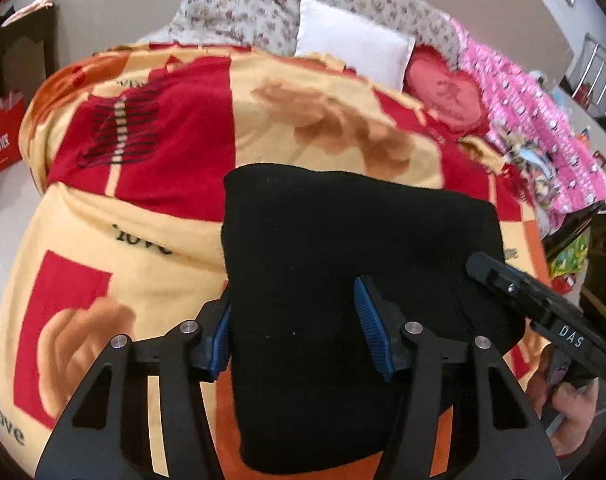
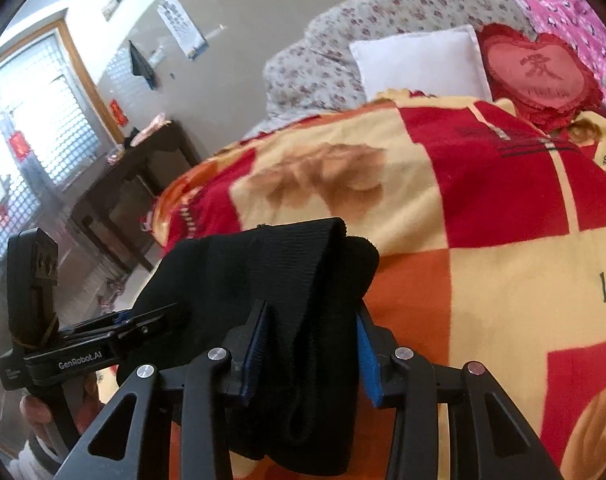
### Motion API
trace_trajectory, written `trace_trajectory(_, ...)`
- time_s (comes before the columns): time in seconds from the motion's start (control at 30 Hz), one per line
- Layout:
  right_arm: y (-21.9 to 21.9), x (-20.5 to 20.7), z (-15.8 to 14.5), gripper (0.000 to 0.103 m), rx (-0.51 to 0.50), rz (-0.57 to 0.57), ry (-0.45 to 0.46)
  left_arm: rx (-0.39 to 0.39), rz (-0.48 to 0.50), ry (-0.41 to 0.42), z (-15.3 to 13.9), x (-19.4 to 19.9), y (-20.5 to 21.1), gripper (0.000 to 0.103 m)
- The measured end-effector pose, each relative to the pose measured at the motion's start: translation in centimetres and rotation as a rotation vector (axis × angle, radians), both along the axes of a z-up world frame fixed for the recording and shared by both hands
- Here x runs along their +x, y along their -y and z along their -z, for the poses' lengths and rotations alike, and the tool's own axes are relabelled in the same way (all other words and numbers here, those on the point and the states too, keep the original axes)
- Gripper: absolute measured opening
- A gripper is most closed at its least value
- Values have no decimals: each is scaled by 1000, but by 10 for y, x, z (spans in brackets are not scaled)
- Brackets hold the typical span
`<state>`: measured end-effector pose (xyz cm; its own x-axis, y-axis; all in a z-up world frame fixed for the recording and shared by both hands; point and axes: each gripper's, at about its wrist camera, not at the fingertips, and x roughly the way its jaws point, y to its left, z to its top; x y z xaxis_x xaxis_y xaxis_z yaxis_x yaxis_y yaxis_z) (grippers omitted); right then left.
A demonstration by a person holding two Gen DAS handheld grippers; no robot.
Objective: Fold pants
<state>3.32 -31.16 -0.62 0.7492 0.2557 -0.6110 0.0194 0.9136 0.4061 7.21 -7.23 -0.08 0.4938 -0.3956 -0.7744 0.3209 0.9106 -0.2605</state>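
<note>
On the patterned blanket point(image 1: 151, 208), folded black pants point(image 1: 343, 248) sit gripped by both claws, left point(image 1: 295, 330) and right point(image 2: 309, 344).

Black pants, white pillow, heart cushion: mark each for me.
black pants point(image 1: 343, 240), left wrist view, flat middle of the folded cloth
white pillow point(image 2: 423, 64), right wrist view, centre of its face
heart cushion point(image 2: 539, 76), right wrist view, middle of the heart

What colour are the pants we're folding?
Plain black pants, clearest in the left wrist view against the red and yellow blanket.
</note>
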Motion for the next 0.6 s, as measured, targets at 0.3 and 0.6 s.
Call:
trace_trajectory(0.3, 6, 4, 0, 47, -151, 46, -61, 52, -70, -31, 15, 8, -9, 71)
trace_trajectory(0.6, -55, -11, 5, 42, -315, -127, -90, 181, -69, 38, 15, -2, 15, 71)
